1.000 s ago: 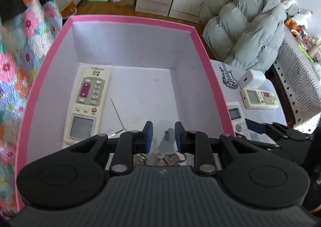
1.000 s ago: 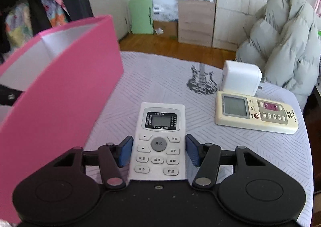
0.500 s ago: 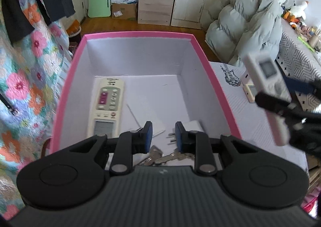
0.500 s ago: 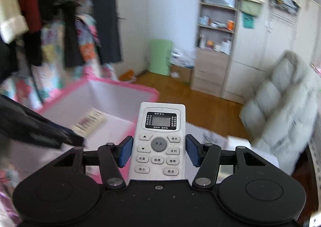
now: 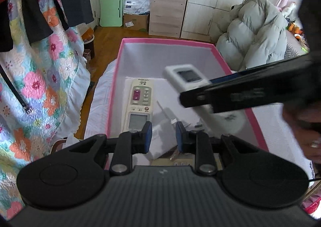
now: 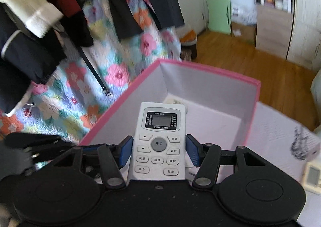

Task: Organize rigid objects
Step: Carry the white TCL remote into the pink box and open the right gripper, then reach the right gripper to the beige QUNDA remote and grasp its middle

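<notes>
A pink box [image 5: 168, 41] with a white inside stands on the table. A cream remote [image 5: 140, 102] lies flat in it, with a white adapter [image 5: 160, 146] and keys [image 5: 174, 154] at the near end. My right gripper [image 6: 158, 146] is shut on a white remote [image 6: 159, 142] and holds it in the air over the box [image 6: 210, 70]. In the left wrist view that white remote [image 5: 186, 76] hangs tilted above the box floor. My left gripper [image 5: 163, 136] hovers over the box's near end. Its jaws stand a little apart with nothing between them.
A floral quilt [image 5: 40, 86] and dark hanging clothes [image 6: 40, 26] are left of the box. A grey puffy jacket [image 5: 256, 32] lies behind on the right. Another cream remote [image 6: 313, 174] lies on the white tablecloth [image 6: 276, 132]. A person's hand [image 5: 309, 126] shows at the right.
My right gripper lifted the white remote off the table and carried it left, over the pink box. My left gripper drew back and up out of the box.
</notes>
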Demonstrator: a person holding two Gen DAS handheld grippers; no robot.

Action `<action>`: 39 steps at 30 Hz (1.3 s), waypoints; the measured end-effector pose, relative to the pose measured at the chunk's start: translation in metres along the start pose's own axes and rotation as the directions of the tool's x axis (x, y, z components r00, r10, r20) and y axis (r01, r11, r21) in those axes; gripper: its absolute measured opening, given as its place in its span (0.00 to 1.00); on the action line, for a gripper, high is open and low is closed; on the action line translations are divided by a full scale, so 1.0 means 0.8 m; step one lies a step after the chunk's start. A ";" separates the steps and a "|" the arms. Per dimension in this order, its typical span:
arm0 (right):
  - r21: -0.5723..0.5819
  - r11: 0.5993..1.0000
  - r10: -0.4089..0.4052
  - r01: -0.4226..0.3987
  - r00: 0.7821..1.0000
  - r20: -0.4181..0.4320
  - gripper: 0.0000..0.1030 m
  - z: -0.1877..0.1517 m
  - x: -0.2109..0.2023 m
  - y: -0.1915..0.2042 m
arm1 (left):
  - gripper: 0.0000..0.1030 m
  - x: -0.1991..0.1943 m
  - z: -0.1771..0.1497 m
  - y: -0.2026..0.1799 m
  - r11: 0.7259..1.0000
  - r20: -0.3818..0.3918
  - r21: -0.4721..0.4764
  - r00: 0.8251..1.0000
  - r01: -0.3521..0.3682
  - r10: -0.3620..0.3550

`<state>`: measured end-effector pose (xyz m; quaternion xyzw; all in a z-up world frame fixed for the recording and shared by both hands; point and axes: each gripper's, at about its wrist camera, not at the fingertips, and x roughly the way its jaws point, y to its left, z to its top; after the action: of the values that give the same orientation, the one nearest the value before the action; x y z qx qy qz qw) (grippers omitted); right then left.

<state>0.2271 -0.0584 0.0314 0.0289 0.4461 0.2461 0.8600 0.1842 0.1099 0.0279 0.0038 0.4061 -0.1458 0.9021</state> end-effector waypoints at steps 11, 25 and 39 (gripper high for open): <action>0.033 0.999 0.002 -0.005 0.996 0.087 0.64 -0.013 -0.050 -0.015 | 0.24 0.008 0.014 -0.022 0.999 -0.009 0.010 0.999 0.033 -0.033; 0.092 0.986 -0.159 0.142 0.963 0.219 0.64 -0.093 -0.228 -0.170 | 0.28 -0.003 0.062 -0.191 0.977 0.073 0.117 0.980 0.178 -0.187; 0.317 0.937 -0.226 0.149 0.948 0.222 0.64 -0.167 -0.147 -0.353 | 0.28 0.163 0.052 -0.298 0.981 -0.057 -0.075 0.981 0.180 -0.184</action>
<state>0.1787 -0.3814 -0.0361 0.1456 0.3642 0.0869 0.9158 0.2328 -0.1577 -0.0136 -0.0602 0.4383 -0.2132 0.8711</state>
